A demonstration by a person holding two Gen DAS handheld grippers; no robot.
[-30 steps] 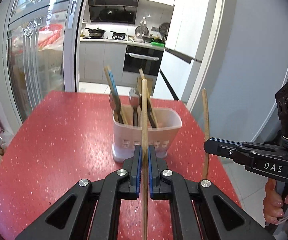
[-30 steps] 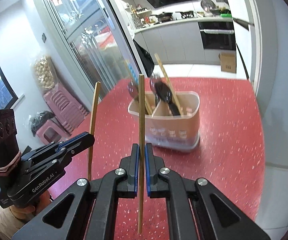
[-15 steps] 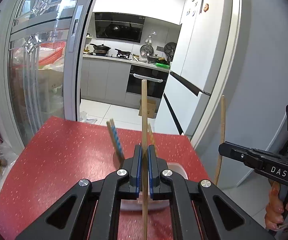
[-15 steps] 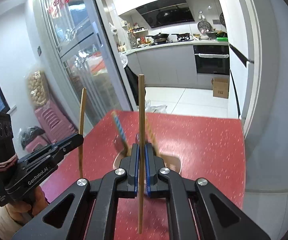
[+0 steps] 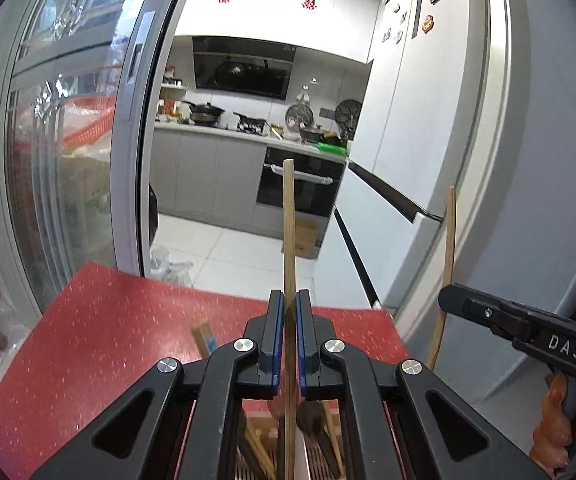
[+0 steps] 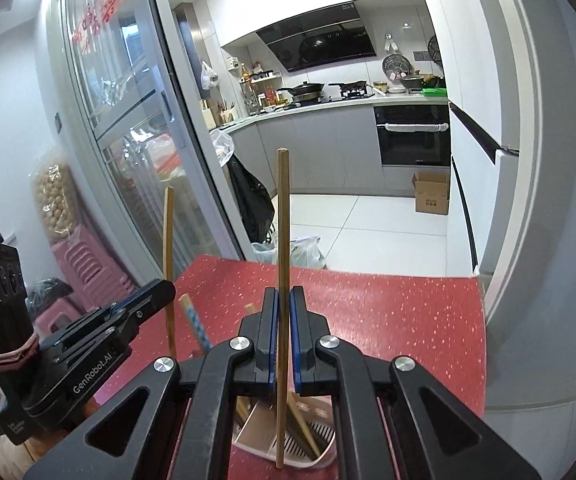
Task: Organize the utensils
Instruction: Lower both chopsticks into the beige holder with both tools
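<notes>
My left gripper [image 5: 286,300] is shut on an upright wooden chopstick [image 5: 288,224]. My right gripper [image 6: 284,296] is shut on a second upright chopstick [image 6: 282,220]. Each gripper shows in the other's view: the right gripper [image 5: 453,300] with its chopstick [image 5: 449,240], and the left gripper [image 6: 160,286] with its chopstick [image 6: 168,240]. The pale utensil holder [image 6: 321,458] sits on the red table [image 6: 387,320] directly below both grippers, mostly hidden by the arms. It holds wooden and dark utensils, and a blue-patterned handle [image 6: 196,326] sticks up from it.
The red table's far edge [image 5: 248,296] lies just ahead. A white fridge [image 5: 427,160] stands at the right and a glass sliding door [image 5: 68,160] at the left. Pink stools [image 6: 88,268] stand beside the table. A hand [image 5: 555,432] grips the right tool.
Both grippers have moved forward and up with their chopsticks. The holder has slid from the middle of both views down to beneath the gripper arms. More of the kitchen shows.
</notes>
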